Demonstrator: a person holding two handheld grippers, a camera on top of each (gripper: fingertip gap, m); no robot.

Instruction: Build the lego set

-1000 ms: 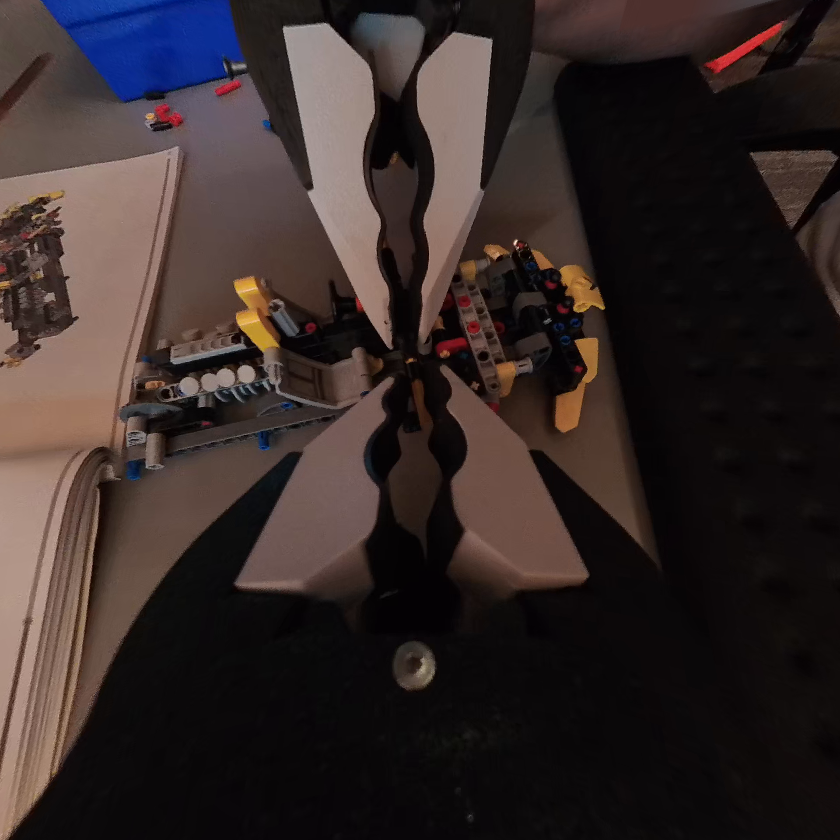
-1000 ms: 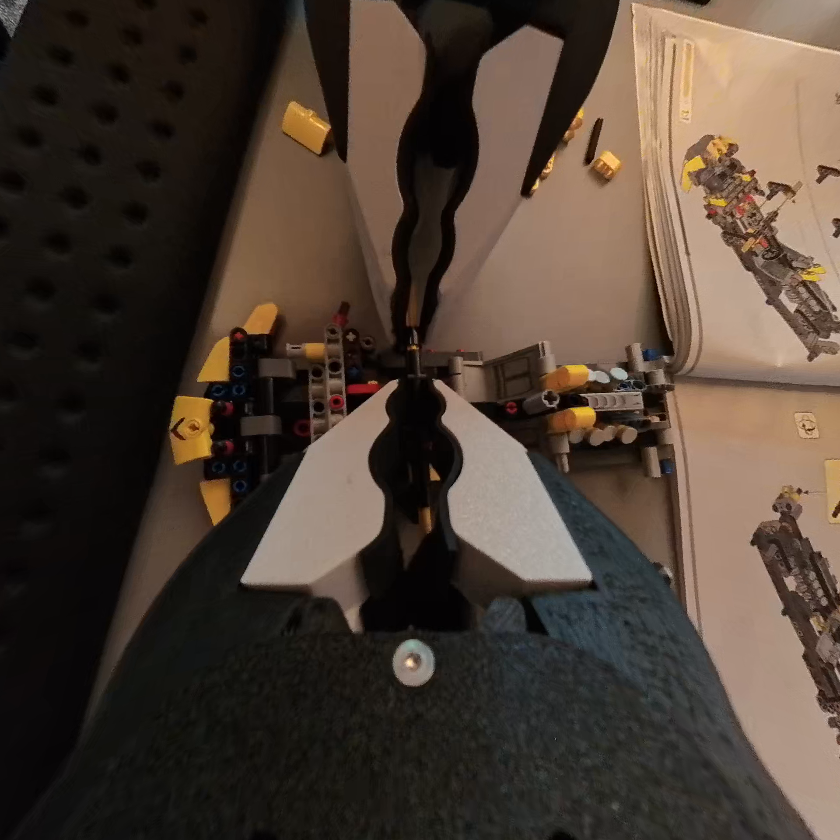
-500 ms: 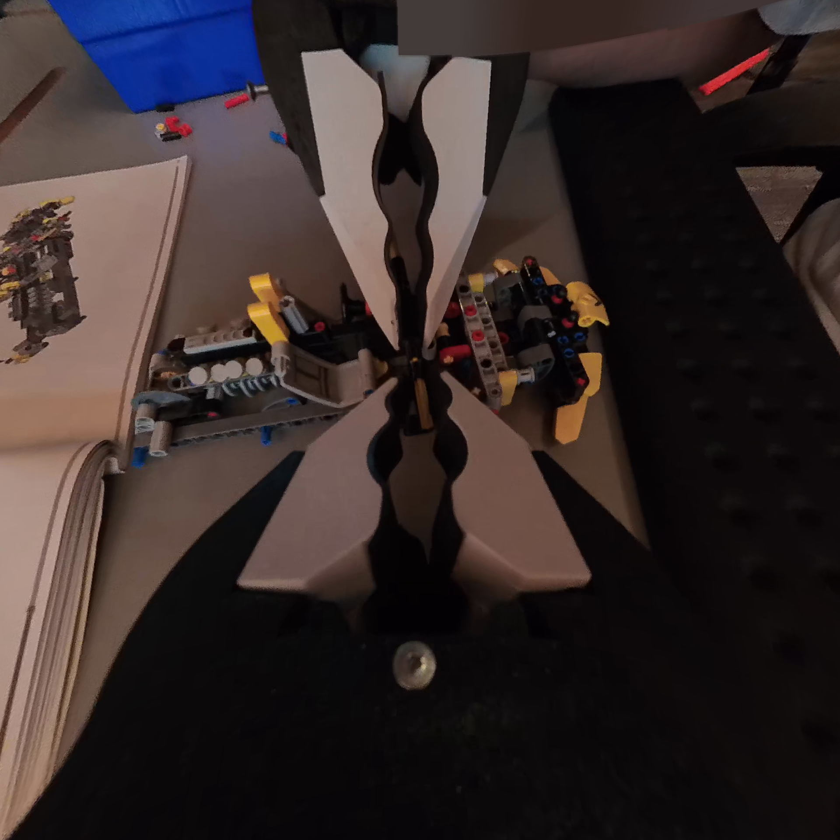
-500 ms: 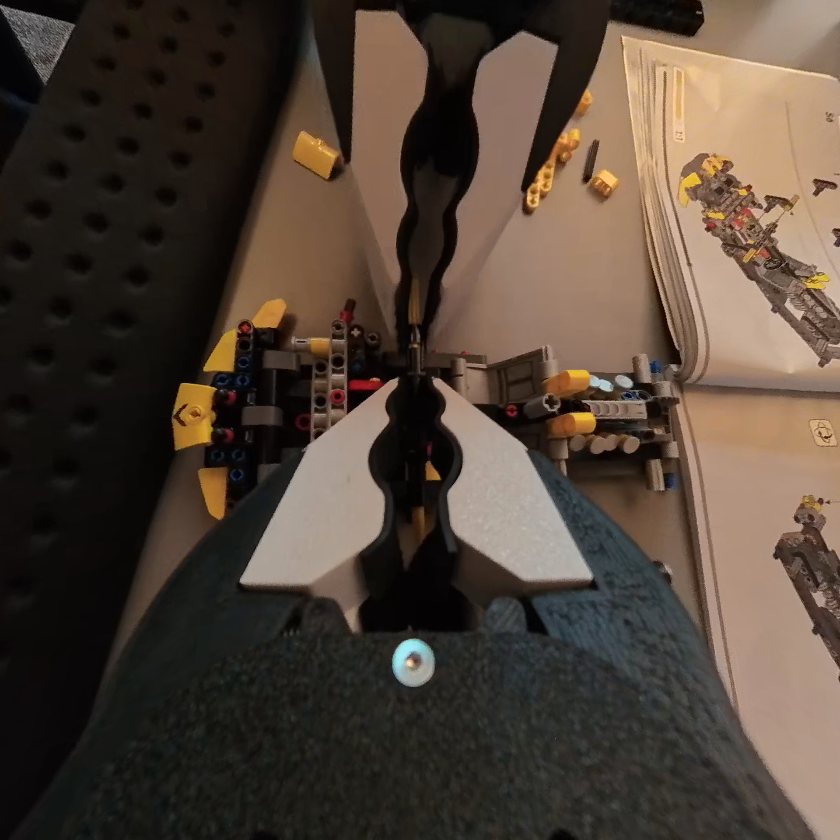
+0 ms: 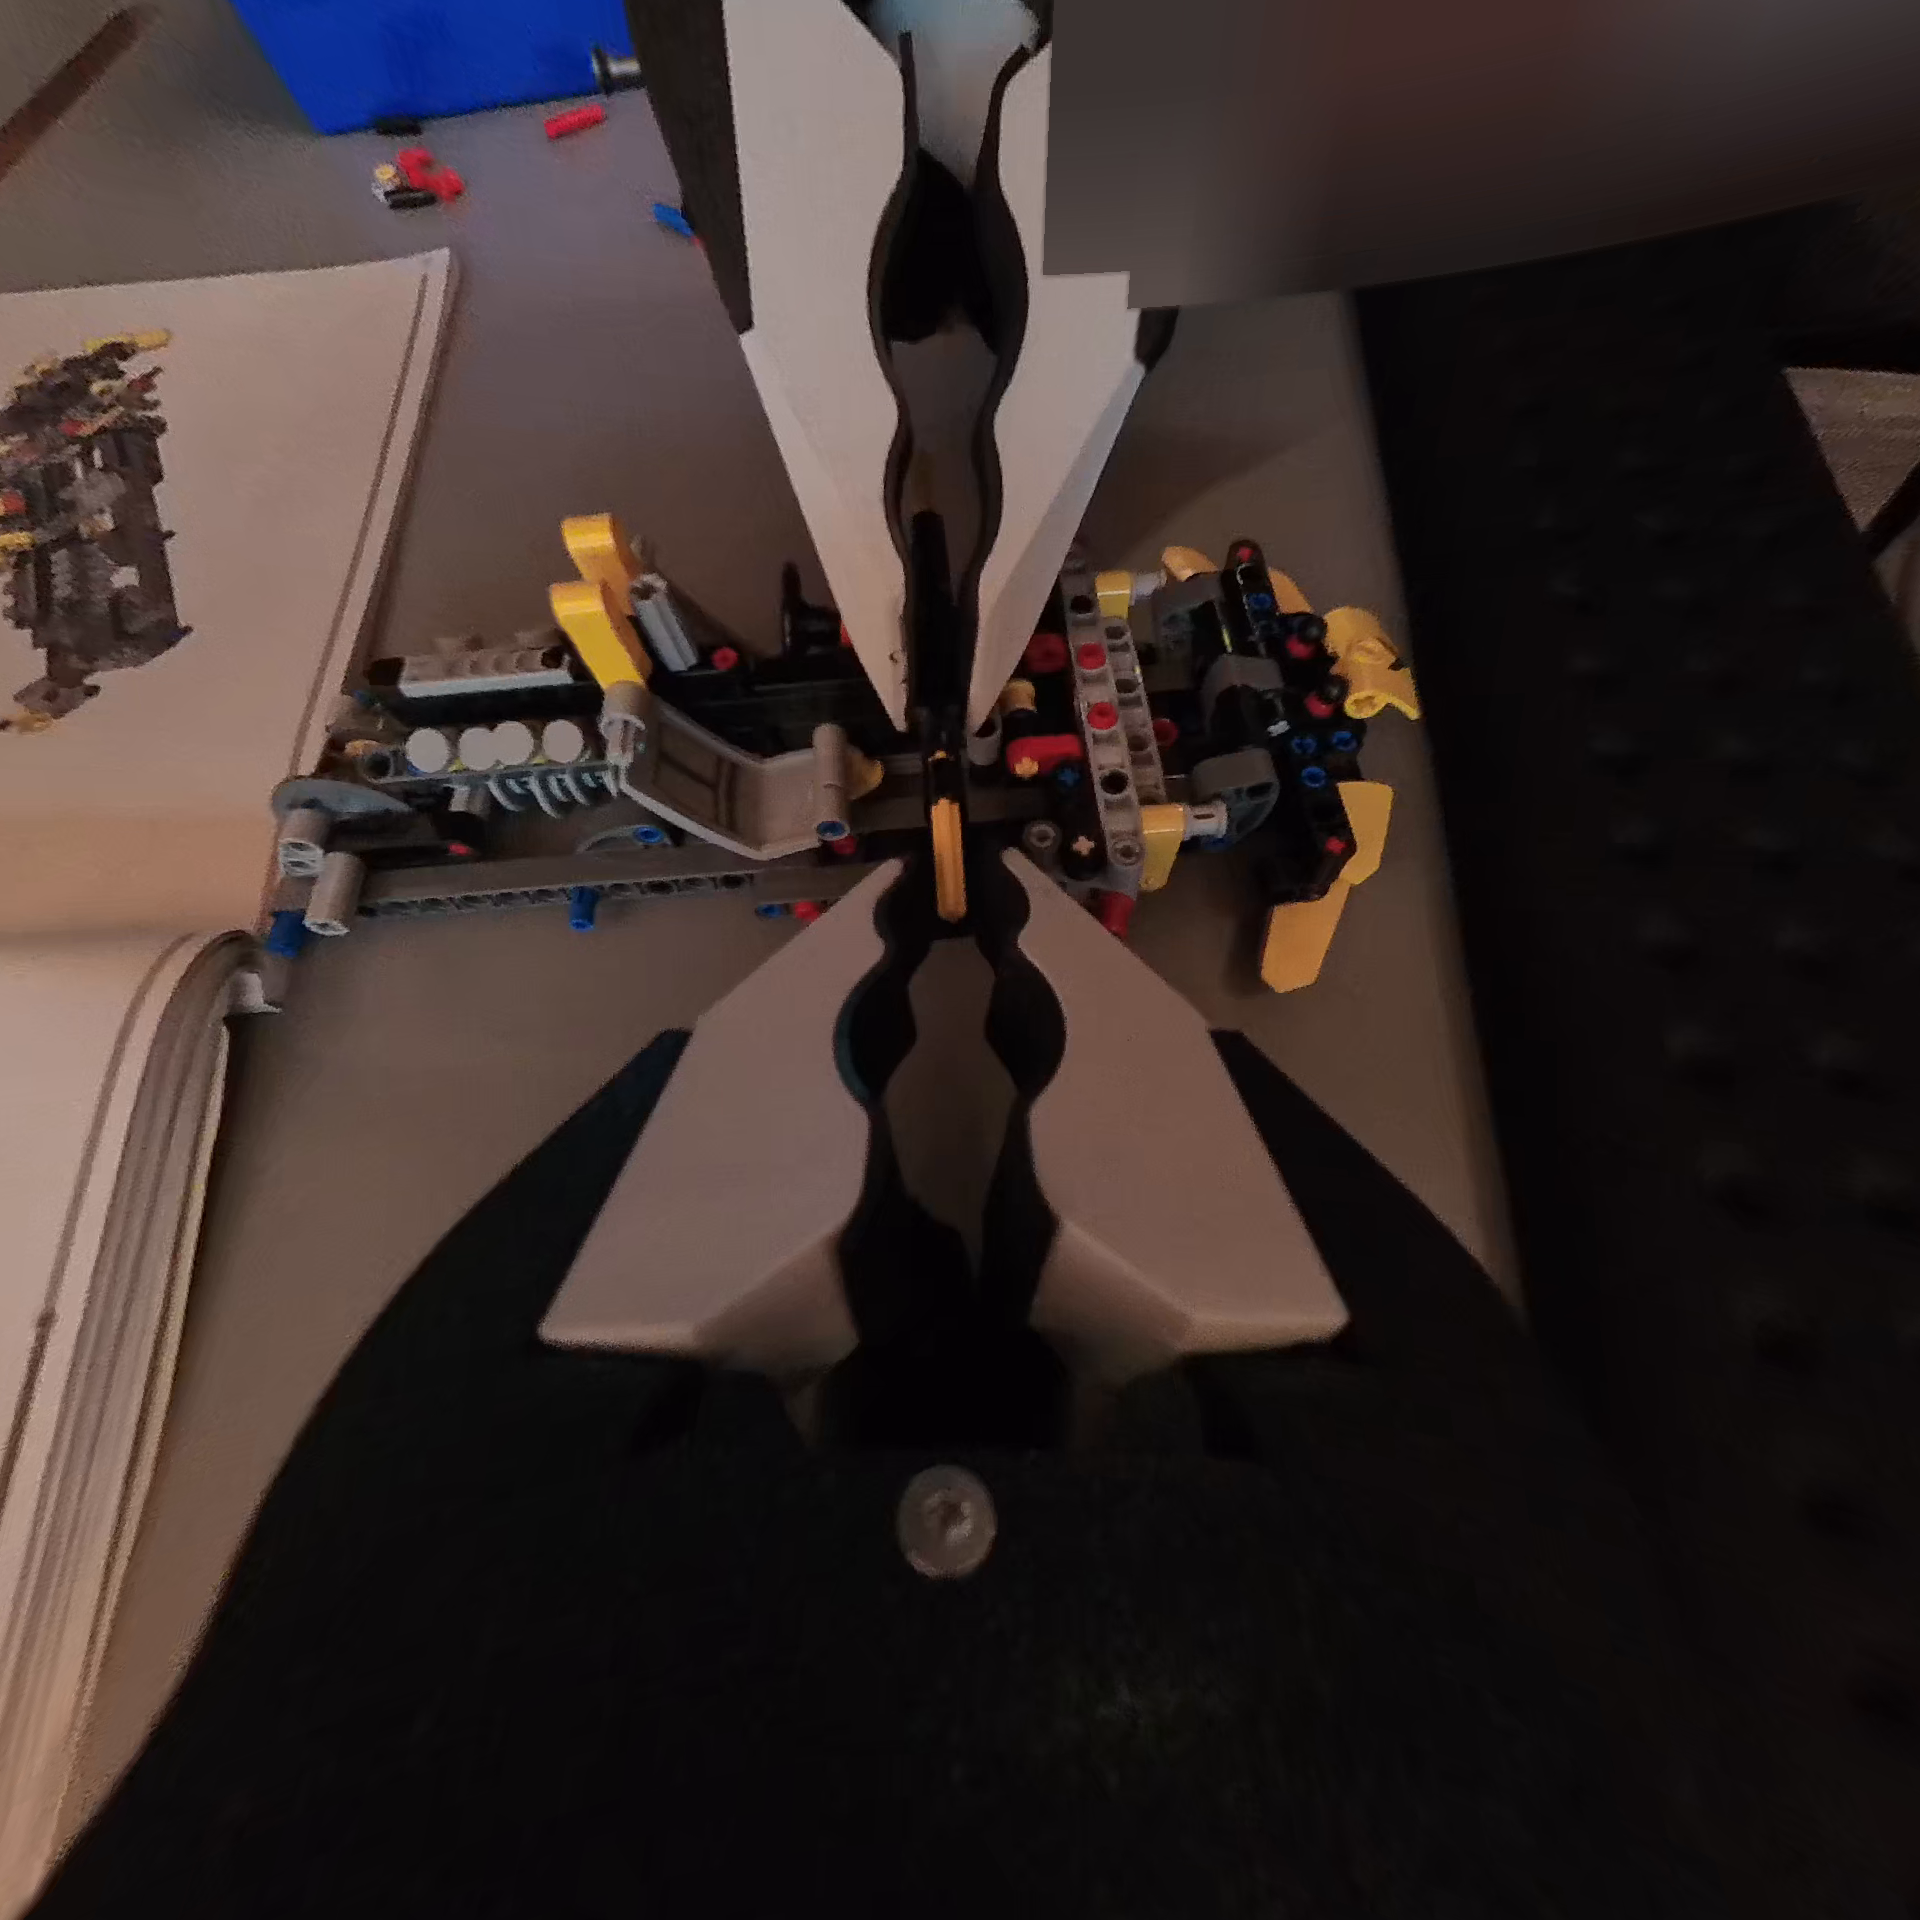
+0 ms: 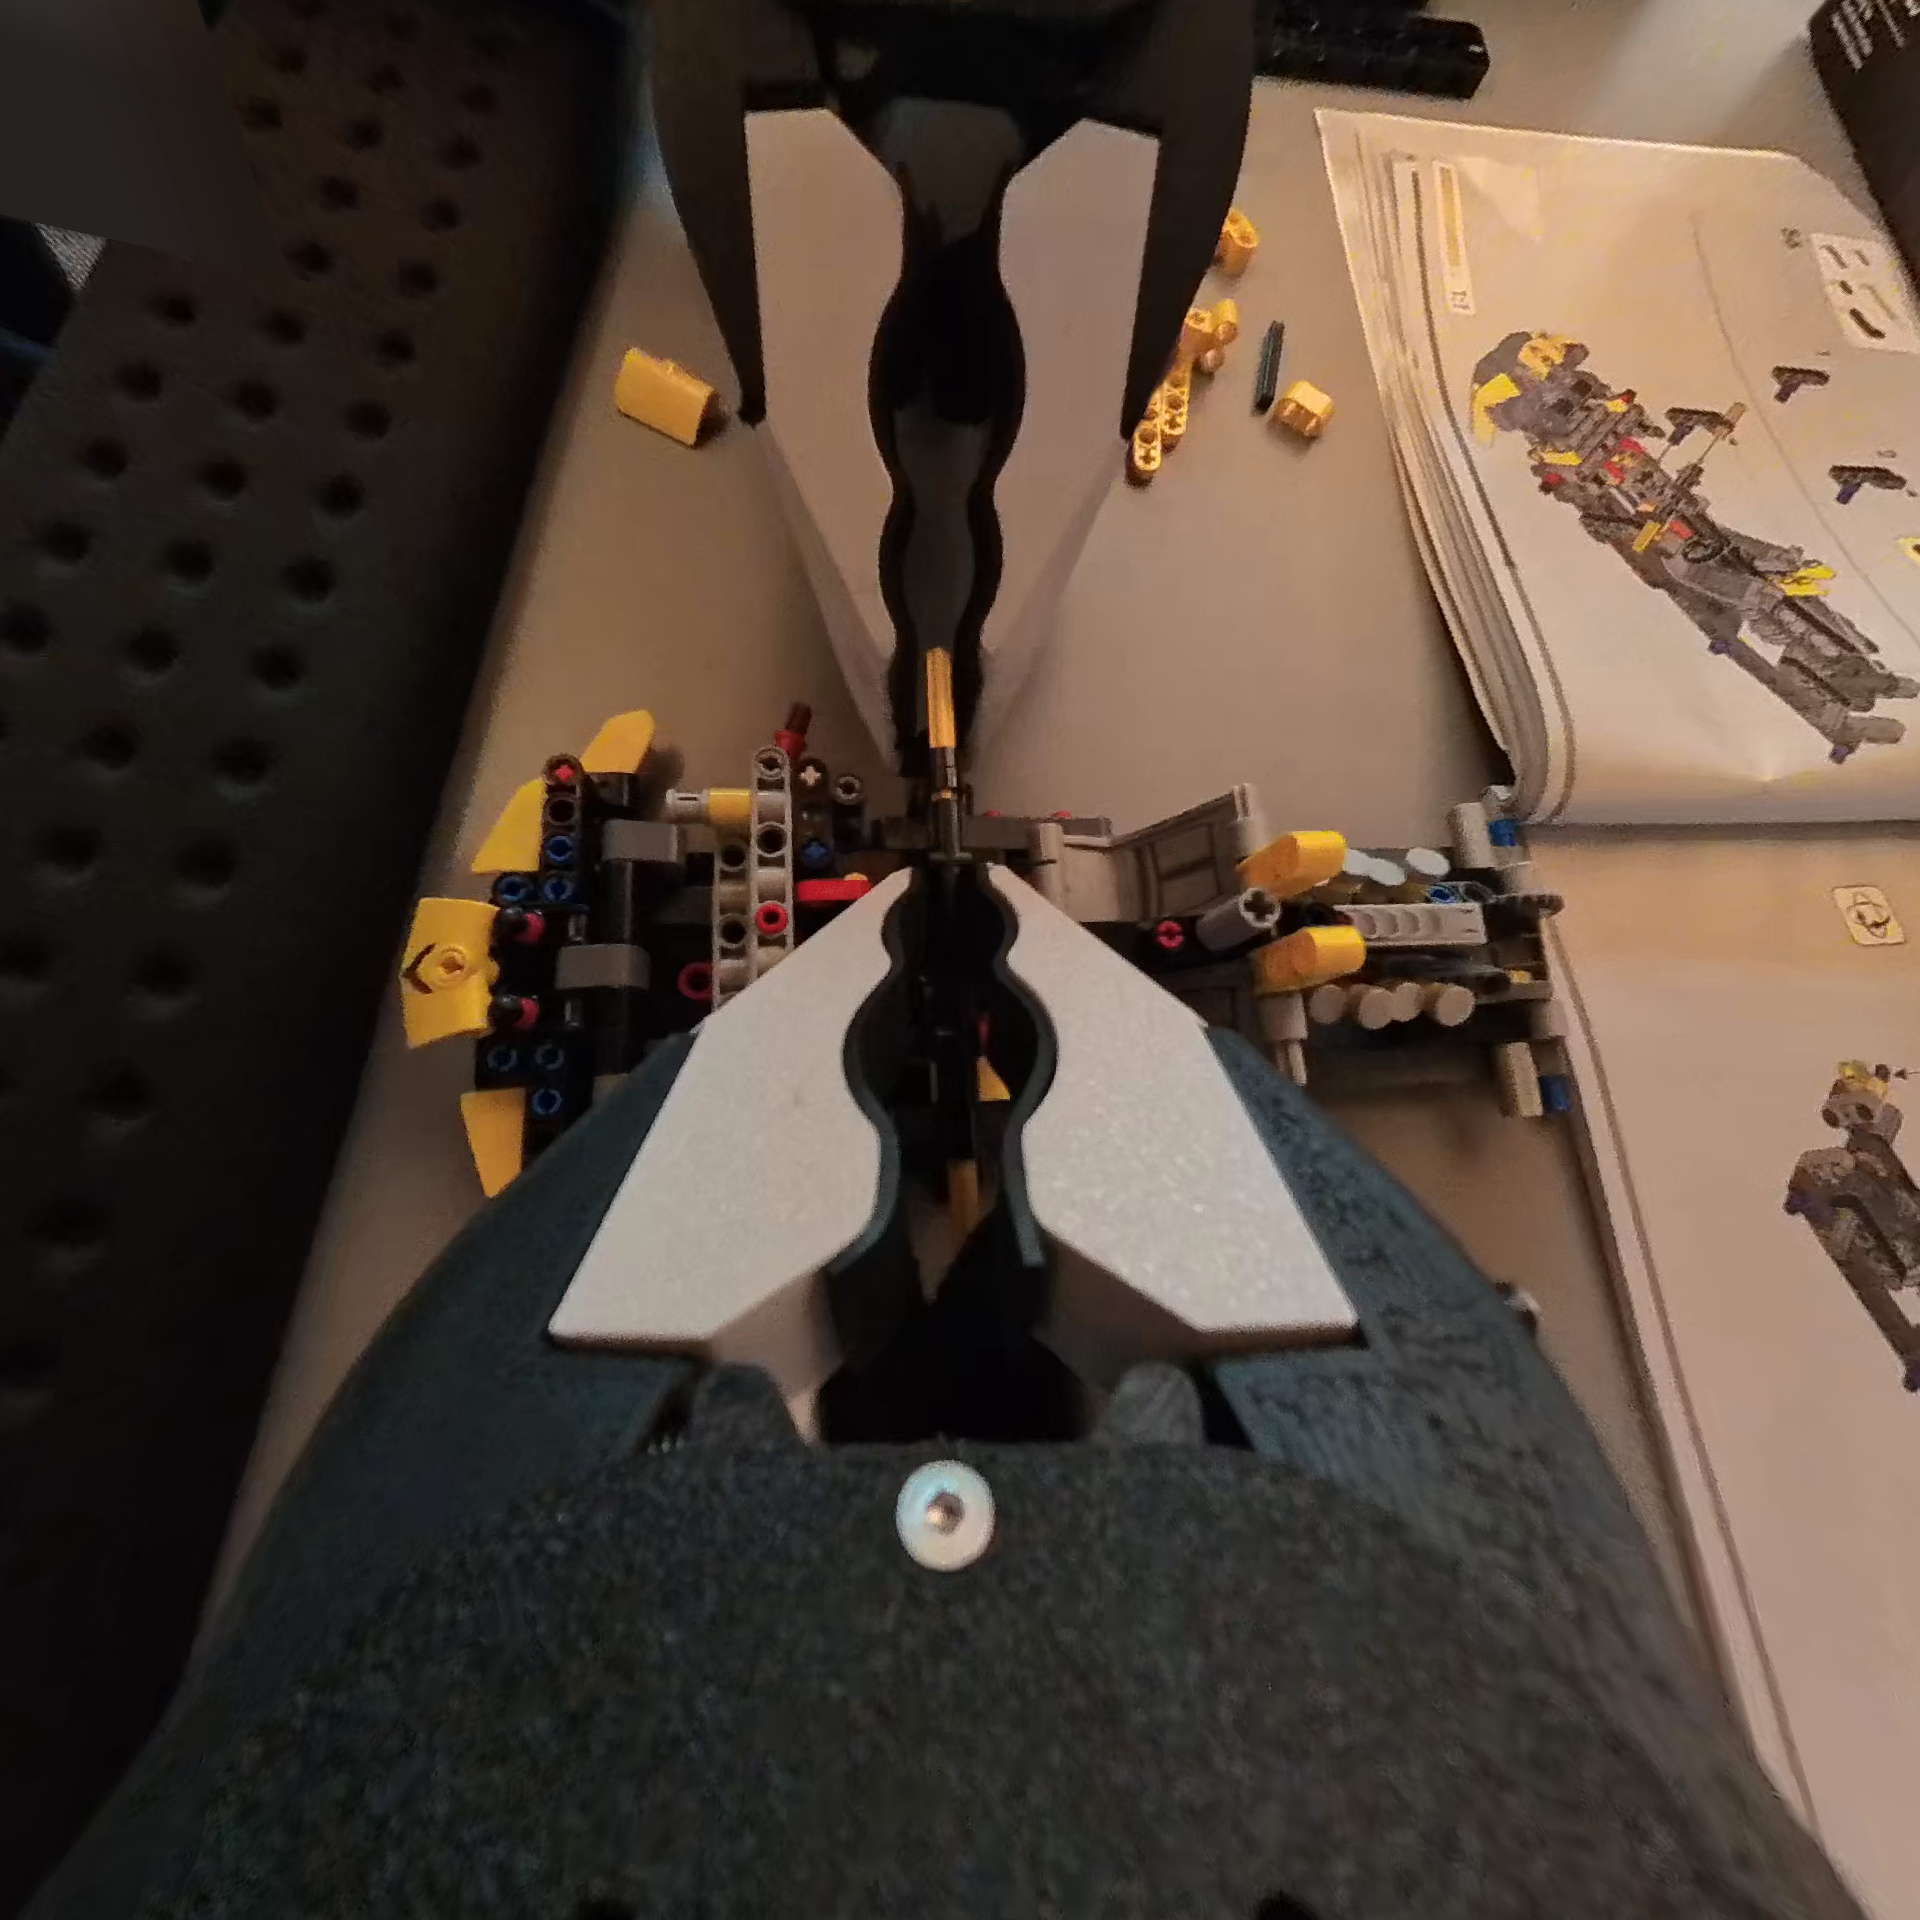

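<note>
Above the model (image 5: 727, 790) lying lengthwise across the tabletop (image 5: 499, 1091) near its edge, the left gripper (image 5: 943, 883) and right gripper (image 6: 943, 883) are meeting tip to tip, both clenching one thin black-and-yellow rod (image 5: 943, 831) running straight between them.

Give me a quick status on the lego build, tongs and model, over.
Left tongs and right tongs both shut, tip to tip on a thin black-and-yellow part. Model flat on table below, unfinished. Instruction booklet alongside, nothing blocking.
</note>
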